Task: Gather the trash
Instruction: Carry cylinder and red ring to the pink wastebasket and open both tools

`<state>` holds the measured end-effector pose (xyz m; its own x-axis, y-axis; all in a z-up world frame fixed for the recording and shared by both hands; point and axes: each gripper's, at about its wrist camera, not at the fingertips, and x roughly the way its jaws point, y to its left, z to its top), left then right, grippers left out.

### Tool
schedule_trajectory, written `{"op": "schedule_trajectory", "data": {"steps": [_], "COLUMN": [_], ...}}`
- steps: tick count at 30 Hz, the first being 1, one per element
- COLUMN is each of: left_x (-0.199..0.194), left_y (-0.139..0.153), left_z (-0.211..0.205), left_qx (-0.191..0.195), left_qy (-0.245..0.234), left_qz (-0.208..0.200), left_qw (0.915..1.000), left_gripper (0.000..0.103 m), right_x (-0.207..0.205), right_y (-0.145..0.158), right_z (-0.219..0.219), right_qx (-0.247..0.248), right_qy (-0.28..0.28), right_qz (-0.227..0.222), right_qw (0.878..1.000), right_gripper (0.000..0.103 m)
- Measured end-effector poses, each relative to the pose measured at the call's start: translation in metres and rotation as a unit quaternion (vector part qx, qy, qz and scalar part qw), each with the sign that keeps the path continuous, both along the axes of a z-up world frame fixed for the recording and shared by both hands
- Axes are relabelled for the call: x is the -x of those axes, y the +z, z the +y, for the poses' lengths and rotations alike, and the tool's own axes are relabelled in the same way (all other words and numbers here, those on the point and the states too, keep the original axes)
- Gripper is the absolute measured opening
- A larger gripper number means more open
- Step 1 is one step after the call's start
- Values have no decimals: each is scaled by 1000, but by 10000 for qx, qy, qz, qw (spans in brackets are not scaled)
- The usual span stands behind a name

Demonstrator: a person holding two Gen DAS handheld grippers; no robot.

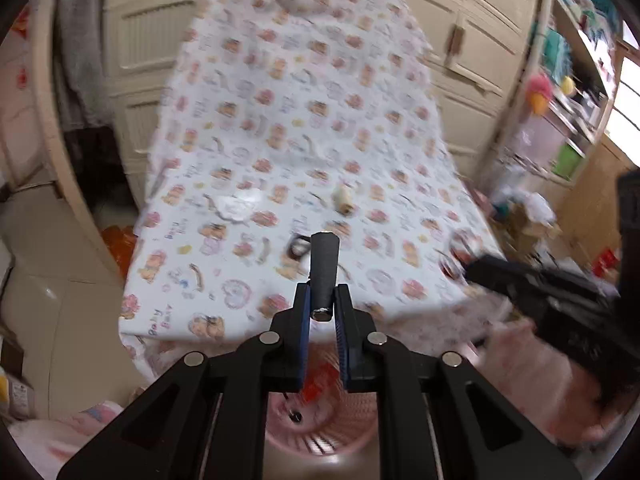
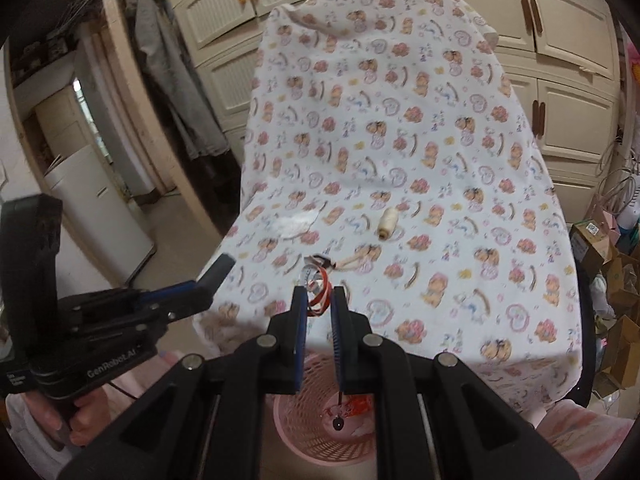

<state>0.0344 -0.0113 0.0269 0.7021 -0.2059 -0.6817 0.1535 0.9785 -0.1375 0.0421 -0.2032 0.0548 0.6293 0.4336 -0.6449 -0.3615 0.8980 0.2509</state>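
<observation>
Between your left gripper's [image 1: 323, 308] pads a dark cylinder [image 1: 324, 272] is clamped, its far end pointing out over the table. Your right gripper [image 2: 319, 304] is clamped on a red-and-white wrapper [image 2: 318, 292]. Step in hand, as judged: carry to bin. The pink basket [image 2: 304, 428] sits below both claws, on the near side of the table's [image 2: 400, 140] edge; next move calls for centring over the basket, then opening. Beyond the basket, on the cloth, a crumpled white tissue [image 2: 296, 222] and a cream spool [image 2: 387, 222] remain uncollected.
</observation>
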Motion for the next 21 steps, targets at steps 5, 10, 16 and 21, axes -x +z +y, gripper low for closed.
{"op": "schedule_trajectory", "data": {"steps": [5, 10, 16, 21], "left_x": [-11, -11, -8, -11], "left_y": [-29, -55, -82, -103], "left_z": [5, 6, 1, -4], "left_qx": [430, 278, 730, 461], "left_qy": [-58, -62, -519, -364], "left_qz": [464, 959, 1667, 1927], "left_qw": [9980, 9950, 9819, 9795], "left_gripper": [11, 11, 11, 11], "right_x": [0, -6, -15, -18], "right_y": [-33, -58, -101, -132], "right_z": [3, 11, 16, 22], "right_qx": [-10, 290, 536, 833], "right_qy": [92, 214, 329, 212], "right_qz": [482, 832, 1510, 1807], "right_qw": [9988, 9959, 9865, 9798], "right_gripper": [11, 11, 11, 11]}}
